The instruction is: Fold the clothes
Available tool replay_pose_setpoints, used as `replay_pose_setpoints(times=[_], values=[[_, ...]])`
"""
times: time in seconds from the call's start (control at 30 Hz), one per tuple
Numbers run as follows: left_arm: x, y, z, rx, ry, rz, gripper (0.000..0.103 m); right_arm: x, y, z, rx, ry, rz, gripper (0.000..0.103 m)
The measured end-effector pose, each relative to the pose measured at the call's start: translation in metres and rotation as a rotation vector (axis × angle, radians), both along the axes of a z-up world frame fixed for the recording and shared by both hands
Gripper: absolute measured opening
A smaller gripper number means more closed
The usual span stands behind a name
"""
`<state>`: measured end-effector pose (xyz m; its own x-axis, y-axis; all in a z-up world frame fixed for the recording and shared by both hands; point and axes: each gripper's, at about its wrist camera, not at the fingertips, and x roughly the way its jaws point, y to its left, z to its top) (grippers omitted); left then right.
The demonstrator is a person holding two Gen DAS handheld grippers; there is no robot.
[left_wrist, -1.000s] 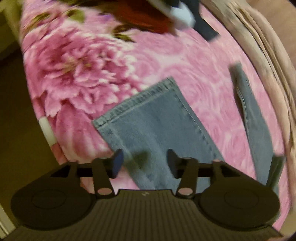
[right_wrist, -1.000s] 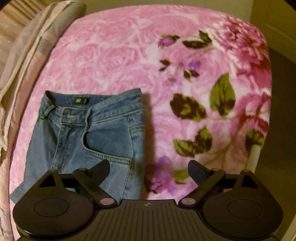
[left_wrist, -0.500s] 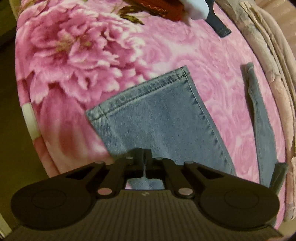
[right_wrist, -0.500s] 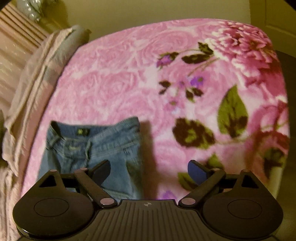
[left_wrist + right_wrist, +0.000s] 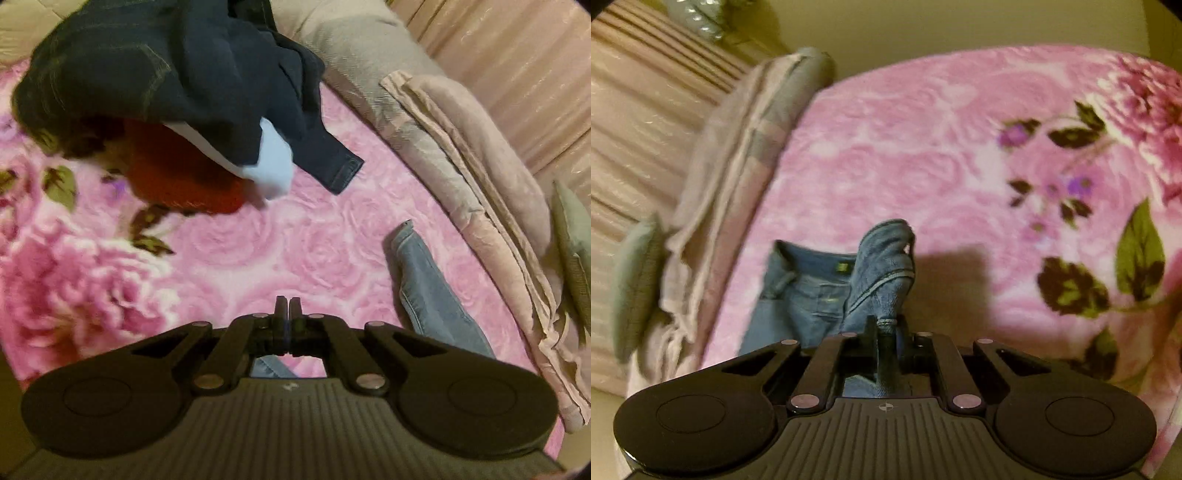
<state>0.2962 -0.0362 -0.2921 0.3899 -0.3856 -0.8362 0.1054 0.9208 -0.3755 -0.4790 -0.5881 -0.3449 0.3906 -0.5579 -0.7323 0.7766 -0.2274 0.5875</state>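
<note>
the left gripper (image 5: 286, 306) is clenched, its two fingers pressed flat together with no gap. a strip of light denim shows just beneath it through the frame, so it appears to pinch the blue jeans (image 5: 428, 295) by an edge, though the pinch point itself is hidden under the fingers. one leg of those jeans lies to the right of the fingers, running away across the pink floral blanket (image 5: 314, 254) that covers the bed, its hem end pointing toward the far side.

the right gripper (image 5: 886, 328) has just been closing and now grasps the blue jeans at the waist side: a bunched fold of denim rises up between the fingers, lifted off the blanket and casting a shadow to its right. the rest of the waistband, with a small dark label and a belt loop, lies flat just left of the raised fold.

farther off in the left view, a heap of clothes (image 5: 159, 74) sits on the blanket: dark navy denim on top, a red garment (image 5: 181, 177) under it, and a pale blue piece (image 5: 273, 166) poking out between them. along the far edge of the bed lie folded beige bedding (image 5: 480, 177) and a grey-green cushion (image 5: 635, 280), with a striped pale wall or headboard behind.
</note>
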Motion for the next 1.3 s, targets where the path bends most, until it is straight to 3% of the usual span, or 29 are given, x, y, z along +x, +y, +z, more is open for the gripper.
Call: replay_pose_setpoints(times=[0.03,0.07,0.1,0.17,0.33,0.4,0.53,0.67,0.7,0.73,0.87,0.93,1.03,1.13,1.2,1.3], values=[[-0.001,0.002,0.005,0.005,0.018,-0.001,0.003,0.002,0.001,0.002,0.006,0.0,0.008,0.007],[-0.009,0.007,0.004,0.009,0.043,0.001,0.017,0.002,0.003,-0.001,0.017,0.0,-0.002,0.007],[-0.019,0.012,-0.001,0.02,0.073,0.007,0.043,0.002,0.005,-0.004,0.028,0.0,-0.015,0.007],[-0.044,0.025,-0.022,0.021,0.137,0.051,0.065,0.002,0.01,-0.011,0.047,0.001,-0.055,0.007],[-0.099,0.056,-0.097,-0.025,0.342,0.203,0.061,-0.001,0.017,-0.02,0.074,0.017,-0.089,0.012],[-0.107,0.061,-0.107,-0.042,0.329,0.239,0.057,0.002,0.015,-0.021,0.082,0.048,-0.073,0.018],[-0.115,0.063,-0.121,-0.074,0.272,0.296,0.053,0.005,0.015,-0.026,0.096,0.081,-0.052,0.018],[-0.11,0.051,-0.122,-0.031,0.234,0.31,0.005,0.004,0.015,-0.035,0.115,0.072,-0.075,0.018],[-0.106,0.051,-0.118,-0.056,0.231,0.297,0.004,0.005,0.015,-0.035,0.118,0.086,-0.074,0.017],[-0.102,0.05,-0.114,-0.08,0.227,0.285,0.003,0.007,0.014,-0.035,0.12,0.102,-0.073,0.001],[-0.068,0.029,-0.066,-0.183,0.123,0.147,0.003,0.008,0.018,-0.011,0.044,0.04,-0.063,0.001],[-0.046,0.014,-0.02,-0.285,0.011,0.068,0.003,0.004,0.027,0.009,-0.025,-0.032,-0.055,0.001],[-0.048,0.021,0.03,-0.344,-0.13,-0.004,0.003,-0.007,0.045,0.036,-0.13,-0.149,-0.039,0.001],[-0.051,0.029,0.076,-0.392,-0.261,-0.072,0.004,-0.014,0.068,0.048,-0.169,-0.152,0.011,0.001],[-0.063,0.042,0.05,-0.273,-0.201,-0.054,0.005,-0.017,0.08,0.031,-0.083,-0.094,0.004,0.001],[-0.075,0.056,-0.032,0.002,0.003,0.031,0.005,-0.024,0.093,-0.01,0.11,0.03,-0.031,0.002]])
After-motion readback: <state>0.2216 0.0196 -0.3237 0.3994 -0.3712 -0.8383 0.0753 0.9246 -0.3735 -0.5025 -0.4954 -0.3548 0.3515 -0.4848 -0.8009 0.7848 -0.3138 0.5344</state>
